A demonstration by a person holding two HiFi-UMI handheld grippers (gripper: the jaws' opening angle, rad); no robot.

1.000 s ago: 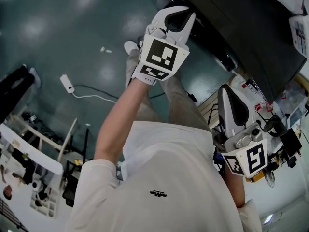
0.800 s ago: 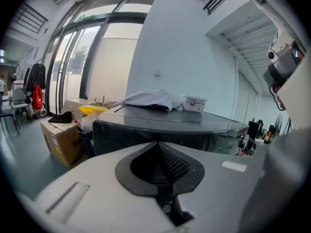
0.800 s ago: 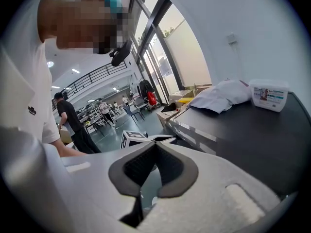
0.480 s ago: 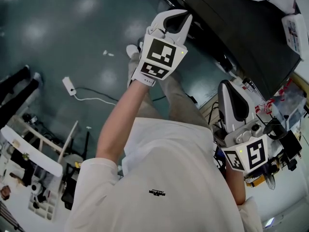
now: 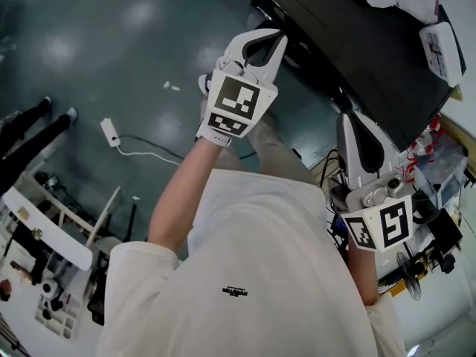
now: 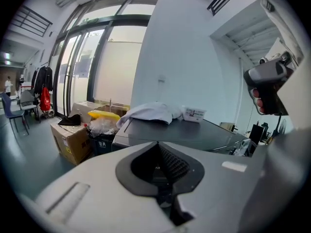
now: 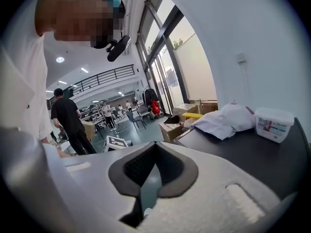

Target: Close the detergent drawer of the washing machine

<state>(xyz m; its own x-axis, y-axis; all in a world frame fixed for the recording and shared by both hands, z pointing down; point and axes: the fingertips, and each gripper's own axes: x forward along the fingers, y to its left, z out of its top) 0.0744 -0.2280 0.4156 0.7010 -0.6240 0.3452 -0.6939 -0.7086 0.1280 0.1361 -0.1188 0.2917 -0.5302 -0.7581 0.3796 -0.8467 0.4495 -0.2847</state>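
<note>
I aim my left tongs (image 5: 275,37), pinched together and empty, at the upper-right washing machine (image 5: 372,58), probably to push; right tongs (image 5: 349,119) likewise closed.

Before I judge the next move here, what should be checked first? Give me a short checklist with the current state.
1. Left gripper shut, nothing between its jaws: ok.
2. Right gripper shut, nothing between its jaws: ok.
3. Left gripper's tip up by the machine's front edge: ok; contact cannot tell.
4. Drawer open or closed: cannot tell, no view shows it clearly.
5. Cloth and tub lying on the machine top, apart from both grippers: ok.
</note>
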